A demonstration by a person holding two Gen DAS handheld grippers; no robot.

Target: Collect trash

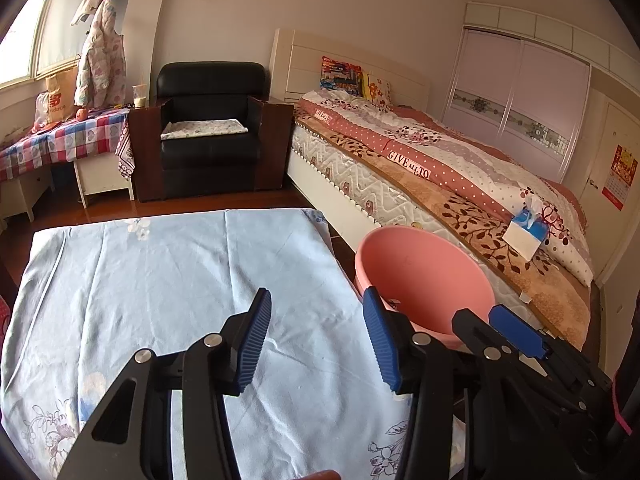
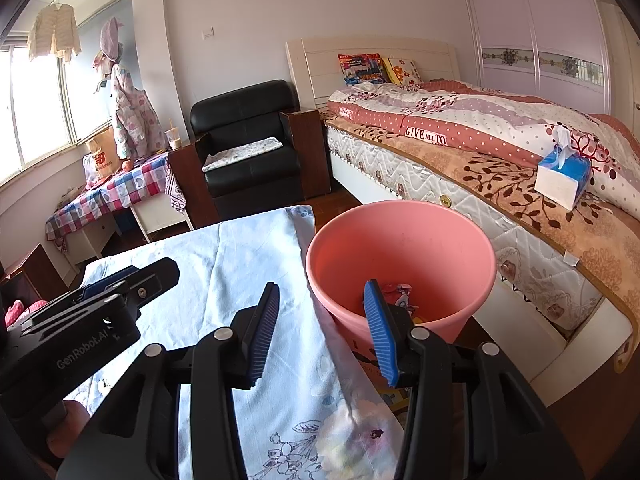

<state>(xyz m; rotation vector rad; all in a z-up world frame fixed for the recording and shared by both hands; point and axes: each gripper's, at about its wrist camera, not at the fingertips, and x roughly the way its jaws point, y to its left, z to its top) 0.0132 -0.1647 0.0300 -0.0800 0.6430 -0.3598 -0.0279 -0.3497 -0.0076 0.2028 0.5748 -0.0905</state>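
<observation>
Blue-clothed table, both tools agape, empty

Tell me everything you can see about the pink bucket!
The pink bucket is a round, smooth, plastic-looking pail, wide at its open top and narrower lower down. It stands upright between the table with the light blue floral cloth and the bed; the hanging cloth edge seems to brush its side. No lid or handle shows. Some crumpled trash, red and white, lies inside at the bottom. The right gripper hovers open in front of it, not touching.
</observation>
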